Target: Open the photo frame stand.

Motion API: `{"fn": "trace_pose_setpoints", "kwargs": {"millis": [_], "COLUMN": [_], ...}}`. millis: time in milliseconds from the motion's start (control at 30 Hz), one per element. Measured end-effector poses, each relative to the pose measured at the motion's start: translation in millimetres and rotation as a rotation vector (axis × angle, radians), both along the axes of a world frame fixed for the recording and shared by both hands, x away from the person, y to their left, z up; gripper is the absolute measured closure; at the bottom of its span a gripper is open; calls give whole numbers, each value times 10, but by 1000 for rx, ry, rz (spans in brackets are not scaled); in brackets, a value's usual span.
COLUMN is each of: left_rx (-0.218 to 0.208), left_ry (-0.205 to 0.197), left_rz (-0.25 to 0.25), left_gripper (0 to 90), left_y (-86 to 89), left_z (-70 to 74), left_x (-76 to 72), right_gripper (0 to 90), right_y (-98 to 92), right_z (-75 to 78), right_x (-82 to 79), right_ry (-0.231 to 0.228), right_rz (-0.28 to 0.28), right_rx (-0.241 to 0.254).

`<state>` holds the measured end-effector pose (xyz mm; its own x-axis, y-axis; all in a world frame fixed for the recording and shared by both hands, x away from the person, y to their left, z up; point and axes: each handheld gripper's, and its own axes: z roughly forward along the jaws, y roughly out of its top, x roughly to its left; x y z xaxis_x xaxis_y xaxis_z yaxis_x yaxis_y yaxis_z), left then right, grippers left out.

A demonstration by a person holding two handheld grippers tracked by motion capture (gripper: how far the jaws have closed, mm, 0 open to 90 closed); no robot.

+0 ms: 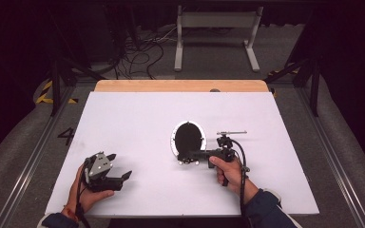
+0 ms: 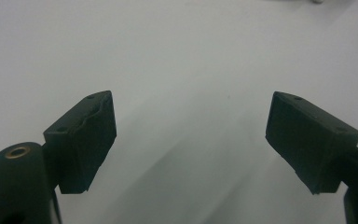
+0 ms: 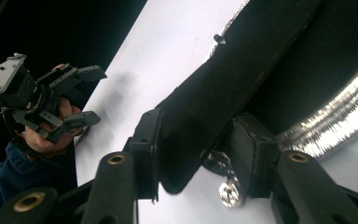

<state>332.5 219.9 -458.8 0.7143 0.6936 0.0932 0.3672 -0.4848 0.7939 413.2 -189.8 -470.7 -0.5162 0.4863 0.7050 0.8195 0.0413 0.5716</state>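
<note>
A black oval pan (image 1: 188, 137) with a silver rim lies on the white table (image 1: 133, 114), right of centre. My right gripper (image 1: 184, 159) reaches in from the right at the pan's near edge. In the right gripper view its jaws stand on both sides of the pan's black handle (image 3: 223, 88), the pads pressed against it near its end, beside the silver rim (image 3: 335, 121). My left gripper (image 1: 120, 165) hovers over bare table at the near left with its jaws wide apart and nothing between them (image 2: 191, 135). The right gripper view shows it too, farther off (image 3: 98, 95).
A thin grey rod (image 1: 231, 133) shows just beyond the right hand. A wooden strip (image 1: 180, 85) runs along the table's far edge. Behind it, a white frame (image 1: 216, 28) and loose cables (image 1: 142, 52) sit on the floor.
</note>
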Motion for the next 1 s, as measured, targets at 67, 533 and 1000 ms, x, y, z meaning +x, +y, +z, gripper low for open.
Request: {"fn": "trace_pose_setpoints", "kwargs": {"millis": [67,533,1000], "left_rx": [-4,-36,-126], "left_ry": [3,29,106], "left_rz": [-18,-130,-165], "left_gripper": [167,185,176], "left_y": [-102,-713,-950], "left_z": [24,183,71], "left_x": [94,727,941], "right_gripper": [551,569,609], "right_y": [16,46,44], "right_z": [-2,-49,-43], "right_x": [6,74,72], "right_ry": [7,35,5], "right_rz": [-4,-46,-18], "right_rx": [3,50,27]}}
